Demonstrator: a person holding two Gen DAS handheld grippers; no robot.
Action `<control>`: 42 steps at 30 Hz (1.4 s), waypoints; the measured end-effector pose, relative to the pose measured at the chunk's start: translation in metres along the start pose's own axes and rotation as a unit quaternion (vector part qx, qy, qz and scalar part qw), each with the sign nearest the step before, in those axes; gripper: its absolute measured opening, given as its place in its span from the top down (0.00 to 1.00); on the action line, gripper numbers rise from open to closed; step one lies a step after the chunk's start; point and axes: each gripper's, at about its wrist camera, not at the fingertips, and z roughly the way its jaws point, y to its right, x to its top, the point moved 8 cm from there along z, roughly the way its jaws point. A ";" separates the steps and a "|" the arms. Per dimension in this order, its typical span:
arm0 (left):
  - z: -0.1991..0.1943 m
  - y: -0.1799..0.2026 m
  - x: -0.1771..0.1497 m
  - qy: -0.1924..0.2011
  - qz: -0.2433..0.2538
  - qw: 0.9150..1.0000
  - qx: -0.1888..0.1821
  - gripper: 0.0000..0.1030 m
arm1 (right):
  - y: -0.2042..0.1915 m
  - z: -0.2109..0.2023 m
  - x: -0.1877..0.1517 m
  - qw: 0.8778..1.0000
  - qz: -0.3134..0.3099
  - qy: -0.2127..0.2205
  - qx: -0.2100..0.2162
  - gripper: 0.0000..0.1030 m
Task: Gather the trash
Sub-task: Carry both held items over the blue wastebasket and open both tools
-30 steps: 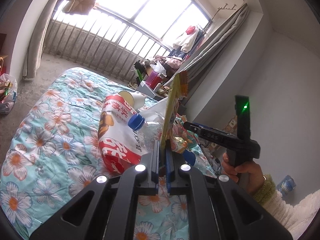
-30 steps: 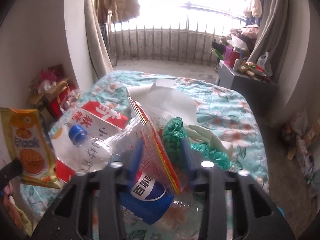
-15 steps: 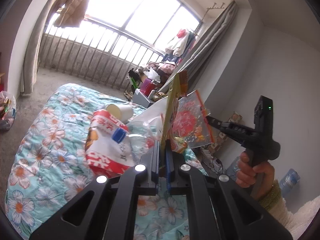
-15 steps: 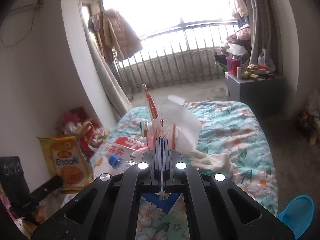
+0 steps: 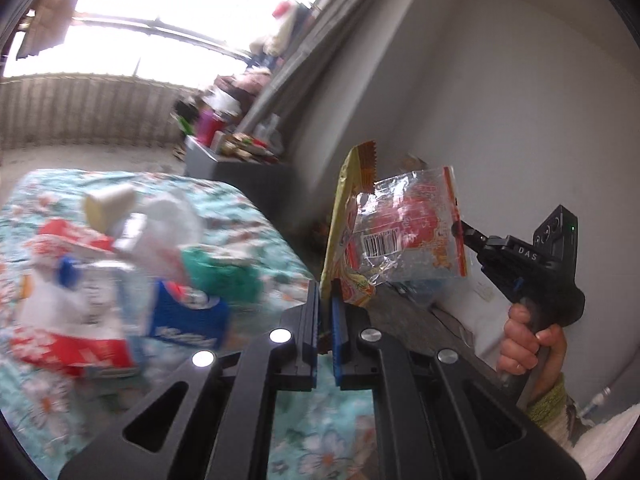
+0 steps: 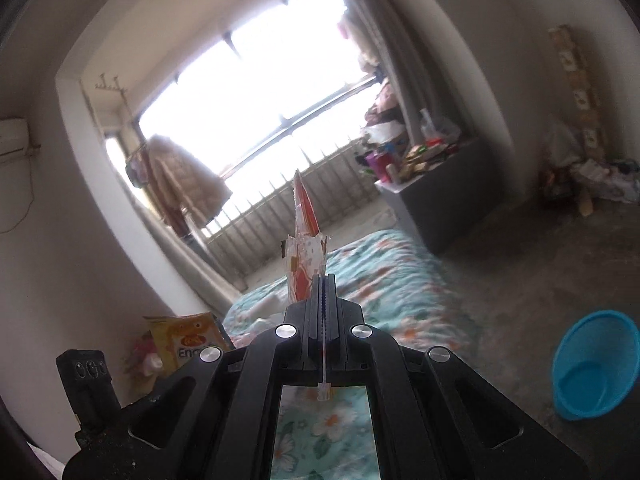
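Both wrappers have risen off the bed (image 5: 288, 240): my left tool (image 5: 325, 300) clamps the yellow wrapper (image 5: 340, 216), my right tool (image 6: 325, 280) the red-and-clear bag (image 5: 408, 232) at three o'clock.

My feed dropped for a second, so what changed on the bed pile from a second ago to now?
The right hand-held gripper closed on the clear red-printed wrapper and lifted it off the bed. The left hand-held gripper stayed shut on the yellow snack packet, now swung away from the pile. The bottles and red-and-white bag remain there.
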 end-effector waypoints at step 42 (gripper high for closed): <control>0.410 0.198 -0.145 -0.357 0.182 0.912 -0.090 0.36 | 0.377 -0.027 -0.155 0.857 0.338 -0.039 -0.388 0.40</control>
